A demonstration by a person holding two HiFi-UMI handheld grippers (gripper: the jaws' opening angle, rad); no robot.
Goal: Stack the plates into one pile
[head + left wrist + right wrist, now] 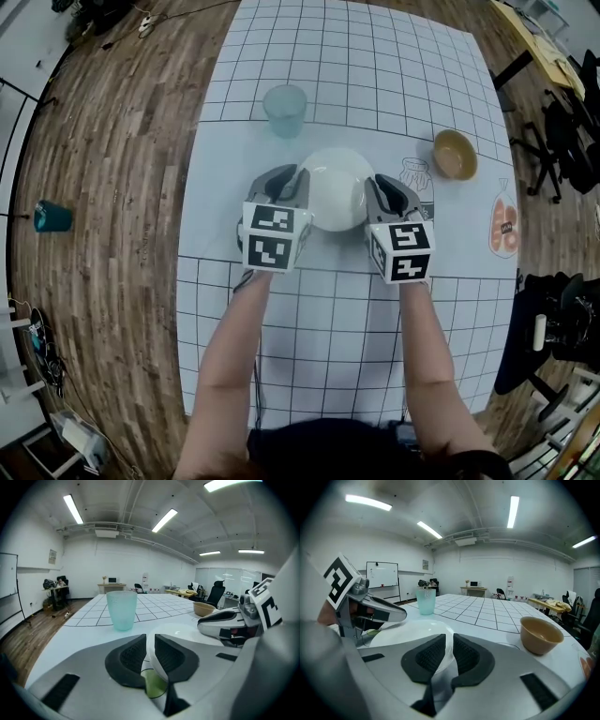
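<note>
A white plate sits in the middle of the white gridded table, between my two grippers. My left gripper is shut on its left rim, and in the left gripper view the rim runs up between the dark pads. My right gripper is shut on the right rim, and the plate spreads out beyond its pads. A small green patch shows under the rim by the left jaws. I see only this one plate.
A pale teal cup stands just behind the plate. A tan bowl sits to the right, near printed pictures on the table cover. Wooden floor surrounds the table, with a teal container on it at left.
</note>
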